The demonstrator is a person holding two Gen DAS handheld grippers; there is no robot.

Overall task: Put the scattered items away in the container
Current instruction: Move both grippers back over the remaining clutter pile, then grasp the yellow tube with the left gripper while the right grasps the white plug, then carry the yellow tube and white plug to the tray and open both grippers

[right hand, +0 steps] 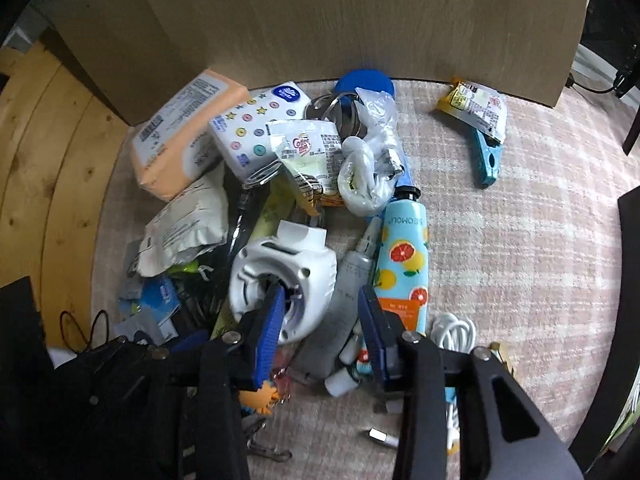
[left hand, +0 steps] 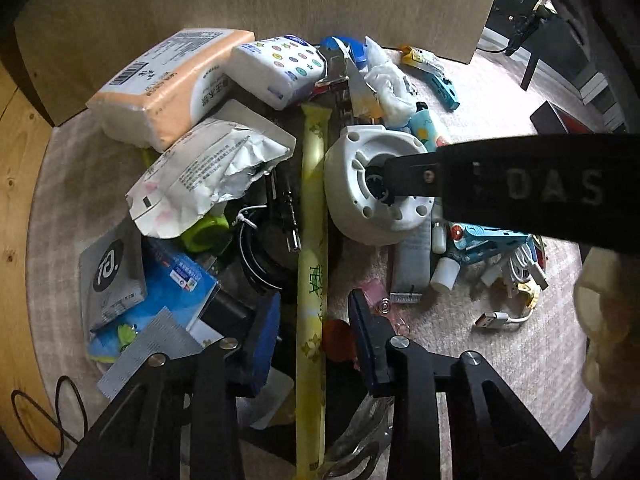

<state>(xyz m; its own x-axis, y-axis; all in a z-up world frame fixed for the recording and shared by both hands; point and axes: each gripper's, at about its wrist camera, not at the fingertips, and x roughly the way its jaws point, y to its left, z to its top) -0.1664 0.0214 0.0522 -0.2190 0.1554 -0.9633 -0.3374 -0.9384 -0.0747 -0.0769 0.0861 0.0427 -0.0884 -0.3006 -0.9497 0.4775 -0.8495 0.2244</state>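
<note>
A pile of small items lies on a pink woven mat (right hand: 520,240) before a cardboard wall (right hand: 360,20). My left gripper (left hand: 314,320) is open and straddles a long yellow tea stick (left hand: 312,240) in the pile. My right gripper (right hand: 322,312) is open over a white round plastic housing (right hand: 288,276); one finger reaches into its centre hole, as the left wrist view shows (left hand: 372,184). Beside it lie a fruit-print tube (right hand: 404,260) and a grey tube (right hand: 344,300).
Orange tissue pack (left hand: 168,84), dotted tissue pack (left hand: 276,68), crumpled white pouch (left hand: 204,176), black cable coil (left hand: 260,252), white USB cable (left hand: 512,280), blue clip (right hand: 488,160) and snack packet (right hand: 476,108) lie around. Wooden floor (right hand: 48,160) lies left.
</note>
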